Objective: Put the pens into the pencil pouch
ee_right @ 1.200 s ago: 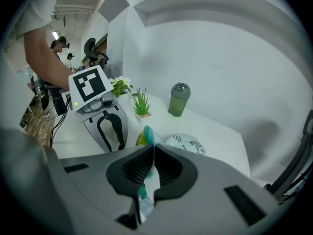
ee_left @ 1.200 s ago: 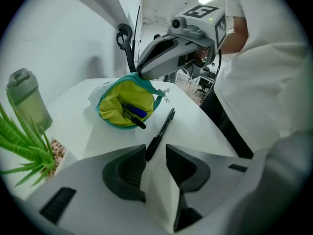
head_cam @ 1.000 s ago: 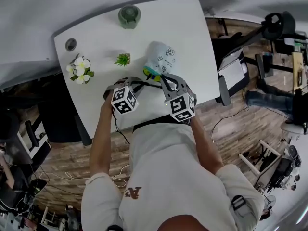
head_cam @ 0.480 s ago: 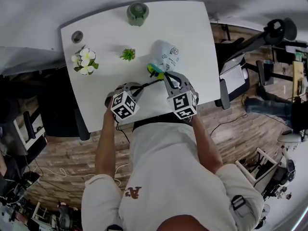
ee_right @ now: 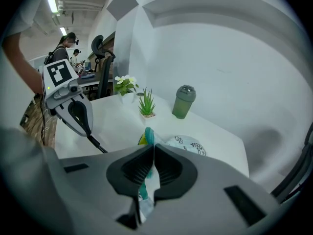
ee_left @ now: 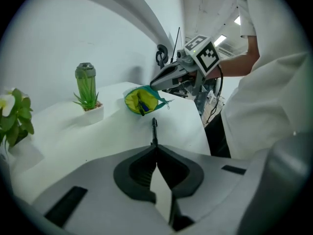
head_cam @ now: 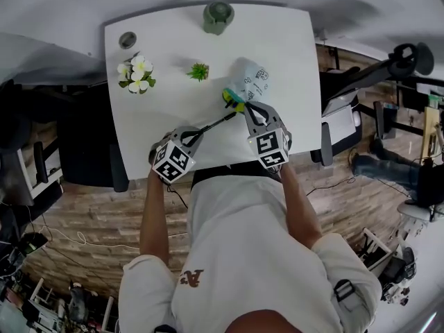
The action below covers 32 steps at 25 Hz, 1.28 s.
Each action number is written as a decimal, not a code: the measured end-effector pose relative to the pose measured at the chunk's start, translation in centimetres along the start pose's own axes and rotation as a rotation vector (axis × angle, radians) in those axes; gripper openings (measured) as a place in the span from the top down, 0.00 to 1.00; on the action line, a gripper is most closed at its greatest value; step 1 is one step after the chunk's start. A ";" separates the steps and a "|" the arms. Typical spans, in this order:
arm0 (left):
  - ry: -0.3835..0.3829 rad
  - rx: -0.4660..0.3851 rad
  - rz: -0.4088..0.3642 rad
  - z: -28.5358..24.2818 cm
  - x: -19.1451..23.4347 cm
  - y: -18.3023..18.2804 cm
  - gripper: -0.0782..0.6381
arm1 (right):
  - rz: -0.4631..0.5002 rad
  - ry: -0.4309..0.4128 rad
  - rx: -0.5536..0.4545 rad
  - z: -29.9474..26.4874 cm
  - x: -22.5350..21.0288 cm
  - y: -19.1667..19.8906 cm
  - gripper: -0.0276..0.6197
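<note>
A white printed pencil pouch [head_cam: 251,82] lies on the white table [head_cam: 173,40], its yellow-green mouth [head_cam: 232,100] facing the person. My right gripper [head_cam: 245,108] is shut on the pouch's teal rim [ee_right: 148,136] and holds the mouth up. In the left gripper view the pouch's opening [ee_left: 141,100] shows pens inside. My left gripper [head_cam: 195,132] is shut on a black pen [head_cam: 216,123]. The pen's tip [ee_left: 154,124] points at the opening, a short way from it. The right gripper view shows the left gripper [ee_right: 73,112] with that pen [ee_right: 98,144].
A small potted plant [head_cam: 199,71], a white-flowered plant [head_cam: 137,75], a green bottle [head_cam: 218,16] and a grey disc [head_cam: 127,40] stand farther back on the table. Office chairs [head_cam: 347,109] are at the right. The person's body is at the table's near edge.
My left gripper has pulled back from the pouch toward the near edge, and the black pen now shows between it and the pouch's mouth. The right gripper has kept its hold.
</note>
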<state>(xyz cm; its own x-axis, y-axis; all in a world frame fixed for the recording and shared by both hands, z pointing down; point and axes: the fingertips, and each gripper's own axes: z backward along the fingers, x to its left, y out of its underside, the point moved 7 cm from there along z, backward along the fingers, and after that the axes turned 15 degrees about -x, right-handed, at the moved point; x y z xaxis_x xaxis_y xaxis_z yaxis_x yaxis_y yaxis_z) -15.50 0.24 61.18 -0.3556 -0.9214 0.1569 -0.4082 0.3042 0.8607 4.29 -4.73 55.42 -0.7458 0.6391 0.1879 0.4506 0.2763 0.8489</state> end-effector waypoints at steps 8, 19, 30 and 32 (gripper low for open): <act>-0.083 0.015 0.015 1.4 -0.7 1.8 0.90 | 0.017 -0.024 0.008 -0.7 0.4 0.1 0.94; -0.096 0.076 0.010 -1.0 -3.0 3.3 0.76 | 0.029 -0.027 0.009 -0.7 0.5 0.0 0.94; -0.183 0.037 0.034 0.1 -3.2 1.8 0.82 | 0.018 -0.025 0.002 -0.2 0.3 0.1 0.94; -0.208 0.012 0.042 1.1 -3.0 1.0 0.82 | 0.017 -0.026 -0.002 -0.2 0.3 0.1 0.94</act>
<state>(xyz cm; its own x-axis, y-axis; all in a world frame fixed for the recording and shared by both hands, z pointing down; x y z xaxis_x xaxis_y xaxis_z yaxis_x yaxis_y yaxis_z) -15.73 3.55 61.07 -0.5379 -0.8383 0.0886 -0.3987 0.3456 0.8495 4.04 -4.65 55.70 -0.7252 0.6620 0.1892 0.4618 0.2639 0.8468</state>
